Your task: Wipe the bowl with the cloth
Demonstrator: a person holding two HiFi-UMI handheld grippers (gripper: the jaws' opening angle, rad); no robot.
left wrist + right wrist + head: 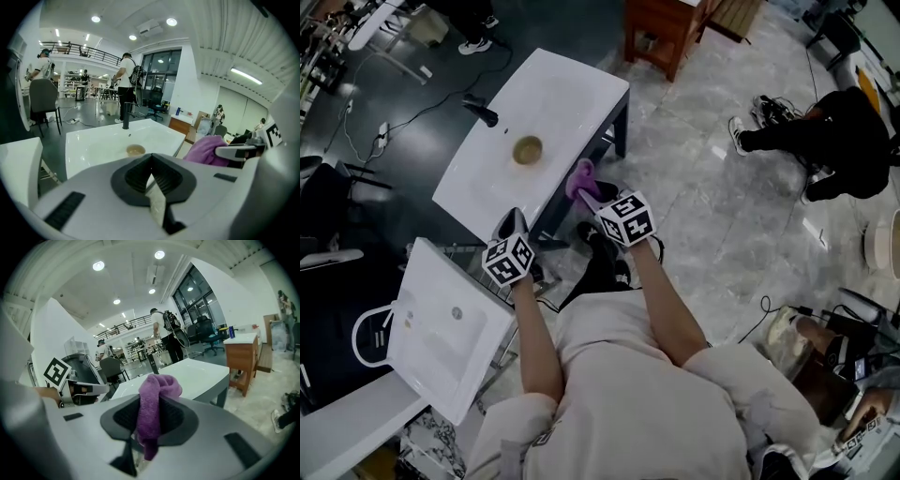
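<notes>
A small tan bowl (527, 150) (135, 150) stands near the middle of a white basin-like tabletop (572, 89) (93, 140) (197, 373). My right gripper (587, 192) (152, 420) is shut on a purple cloth (579, 176) (154, 399) (206, 149), held off the table's near edge, to the bowl's right. A short way below the bowl, my left gripper (514, 220) (151, 161) hangs in front of the table with its jaws closed on nothing. Neither gripper touches the bowl.
A black faucet (483, 112) (125, 117) stands at the table's far side. A second white basin top (441, 328) lies at lower left. A wooden cabinet (666, 33) is beyond the table. A person in black (834, 131) sits on the floor at right. Cables trail on the dark floor.
</notes>
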